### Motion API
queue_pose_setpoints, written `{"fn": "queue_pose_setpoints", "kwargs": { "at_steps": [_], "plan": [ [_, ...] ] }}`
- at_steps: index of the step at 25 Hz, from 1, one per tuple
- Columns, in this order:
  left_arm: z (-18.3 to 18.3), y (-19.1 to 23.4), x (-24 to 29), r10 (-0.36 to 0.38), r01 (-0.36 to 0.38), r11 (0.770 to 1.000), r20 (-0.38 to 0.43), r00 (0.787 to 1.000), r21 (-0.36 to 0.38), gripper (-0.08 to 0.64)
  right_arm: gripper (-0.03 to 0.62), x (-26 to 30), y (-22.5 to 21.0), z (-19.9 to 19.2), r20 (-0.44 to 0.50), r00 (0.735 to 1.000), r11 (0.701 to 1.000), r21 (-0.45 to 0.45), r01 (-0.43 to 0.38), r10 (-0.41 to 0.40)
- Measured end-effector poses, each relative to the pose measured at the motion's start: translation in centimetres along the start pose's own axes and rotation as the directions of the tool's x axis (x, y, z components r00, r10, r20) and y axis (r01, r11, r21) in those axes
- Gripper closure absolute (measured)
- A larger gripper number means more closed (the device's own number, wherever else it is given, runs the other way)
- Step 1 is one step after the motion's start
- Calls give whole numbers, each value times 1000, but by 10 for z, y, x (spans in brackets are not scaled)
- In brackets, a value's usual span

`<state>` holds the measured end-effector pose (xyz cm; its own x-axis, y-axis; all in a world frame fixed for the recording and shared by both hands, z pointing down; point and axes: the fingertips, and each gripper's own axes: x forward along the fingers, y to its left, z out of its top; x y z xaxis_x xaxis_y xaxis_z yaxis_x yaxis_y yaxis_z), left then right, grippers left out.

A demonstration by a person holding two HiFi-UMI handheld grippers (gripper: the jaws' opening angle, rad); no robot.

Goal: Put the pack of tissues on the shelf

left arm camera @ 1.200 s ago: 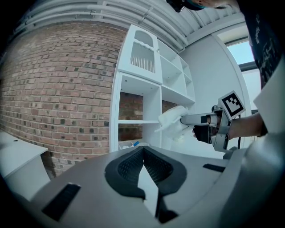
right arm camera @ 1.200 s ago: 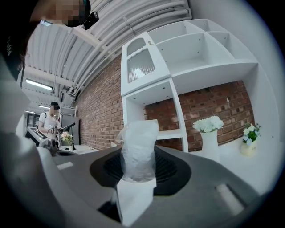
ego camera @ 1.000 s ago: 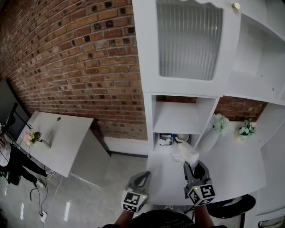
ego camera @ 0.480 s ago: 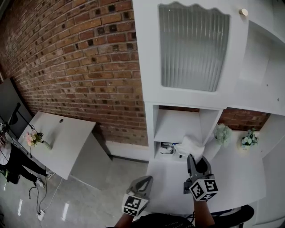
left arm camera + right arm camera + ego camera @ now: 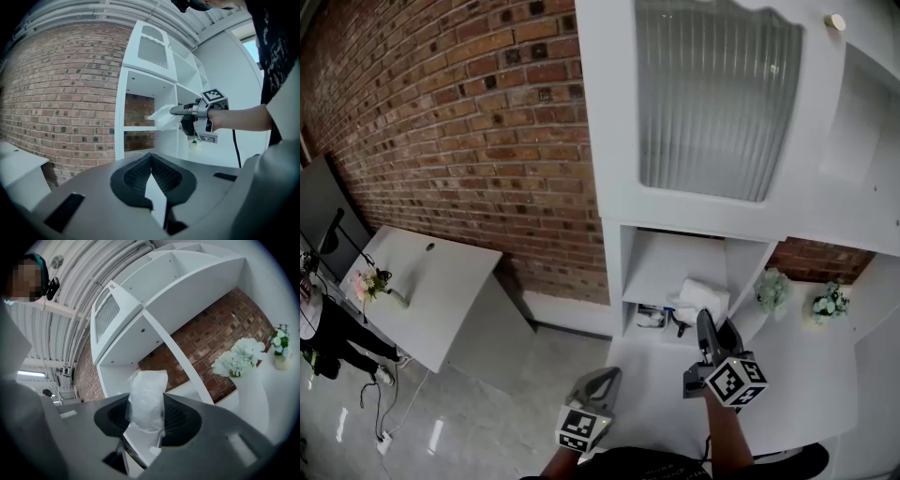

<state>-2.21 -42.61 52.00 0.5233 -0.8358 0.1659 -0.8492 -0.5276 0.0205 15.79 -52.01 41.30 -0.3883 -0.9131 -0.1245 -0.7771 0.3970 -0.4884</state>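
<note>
The right gripper point(image 5: 709, 323) is clamped across the soft white pack of tissues in clear film point(image 5: 702, 298), holding it at the mouth of the white open shelf point(image 5: 661, 274), just above its board. The left gripper point(image 5: 598, 379) hangs near the person, jaws together and empty. The pack looks light and squashy, its film likely slippery. A hold across the full body, not the loose wrap, seems safest.
</note>
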Motion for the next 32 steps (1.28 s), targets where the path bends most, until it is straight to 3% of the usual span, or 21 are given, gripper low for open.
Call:
{"fn": "queue_pose_setpoints", "kwargs": {
  "at_steps": [4, 8, 14, 17, 20, 25, 28, 32],
  "plan": [
    [1, 1, 8, 4, -4, 1000, -8, 1000, 3, 549, 440, 12, 1, 10, 23, 999, 995, 89, -42, 40],
    [4, 2, 15, 4, -4, 1000, -9, 1000, 13, 549, 439, 25, 2, 20, 51, 997, 993, 104, -59, 54],
    [2, 3, 22, 11, -10, 1000, -27, 1000, 23, 549, 439, 39, -14, 25, 42, 999, 995, 100, -1, -3],
    [1, 5, 25, 14, -13, 1000, -32, 999, 15, 549, 437, 43, -19, 21, 4, 999, 999, 32, 39, -39],
    [2, 6, 29, 13, -13, 1000, -31, 999, 7, 549, 402, 45, -26, 14, -42, 994, 994, -56, 96, -99],
    [0, 5, 33, 5, -4, 1000, -40, 999, 7, 549, 360, 48, -24, 6, -95, 989, 989, -103, 103, -113],
    [-1, 5, 34, 3, -3, 1000, -45, 999, 6, 549, 288, 49, -22, 2, -113, 987, 990, -98, 102, -113],
    [-1, 6, 34, 4, -4, 1000, -43, 999, 4, 549, 248, 47, -21, 0, -121, 987, 992, -74, 101, -109]
  ]
}}
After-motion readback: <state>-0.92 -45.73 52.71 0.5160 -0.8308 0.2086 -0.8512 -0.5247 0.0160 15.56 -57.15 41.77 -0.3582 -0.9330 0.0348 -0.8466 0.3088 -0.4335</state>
